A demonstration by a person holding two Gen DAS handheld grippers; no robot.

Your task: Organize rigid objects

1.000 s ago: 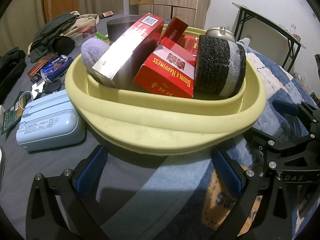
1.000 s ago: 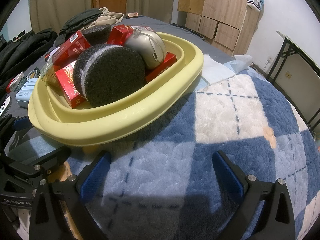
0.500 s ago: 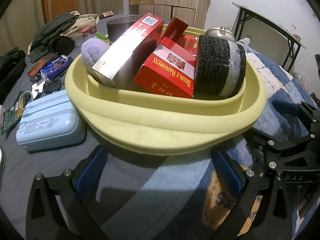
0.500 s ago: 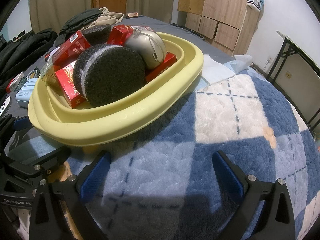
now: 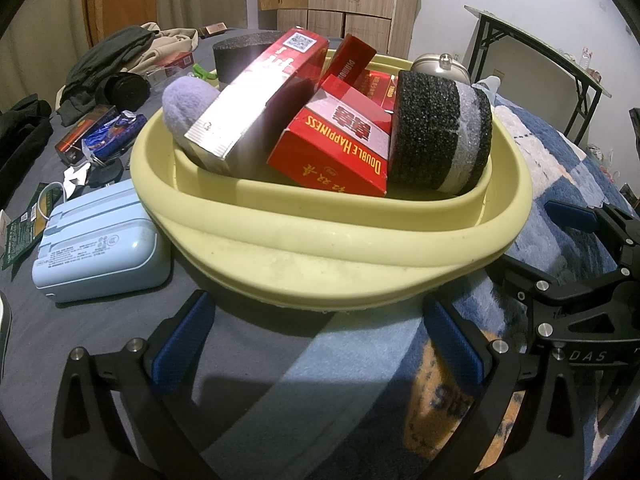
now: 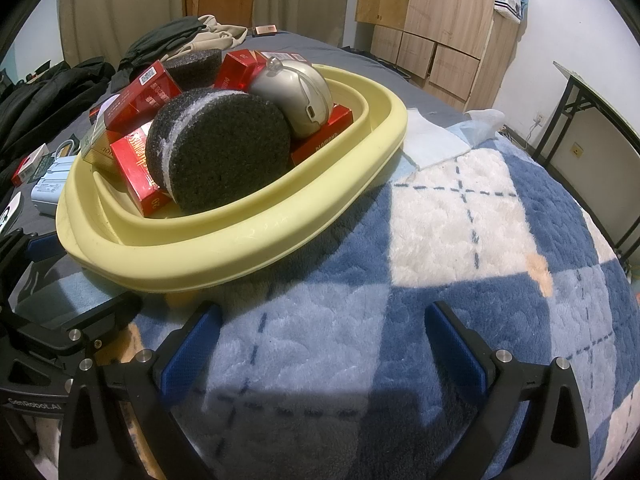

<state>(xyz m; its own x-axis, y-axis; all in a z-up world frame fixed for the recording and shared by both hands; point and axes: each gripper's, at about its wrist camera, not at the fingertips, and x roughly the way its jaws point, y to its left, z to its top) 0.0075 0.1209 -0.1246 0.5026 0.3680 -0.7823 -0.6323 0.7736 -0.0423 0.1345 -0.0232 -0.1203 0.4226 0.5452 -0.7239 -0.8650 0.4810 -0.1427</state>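
A yellow basin (image 5: 332, 256) (image 6: 248, 248) sits on the bed, full of objects: red Double Happiness boxes (image 5: 340, 148) (image 6: 134, 168), a long red and silver box (image 5: 256, 100), a black and grey foam disc (image 5: 440, 136) (image 6: 220, 152), a lilac plush (image 5: 184, 108), and a silver metal flask (image 6: 296, 96) (image 5: 440, 66). My left gripper (image 5: 320, 344) is open and empty just in front of the basin. My right gripper (image 6: 320, 344) is open and empty over the blanket, right of the basin.
A light blue case (image 5: 96, 244) lies left of the basin. Beyond it lie packets, a blue wrapper (image 5: 112, 136), a black roll (image 5: 128, 90) and clothes (image 5: 112, 56). A blue and white plaid blanket (image 6: 460, 240) covers the right. A folding table (image 5: 540, 52) stands at the right.
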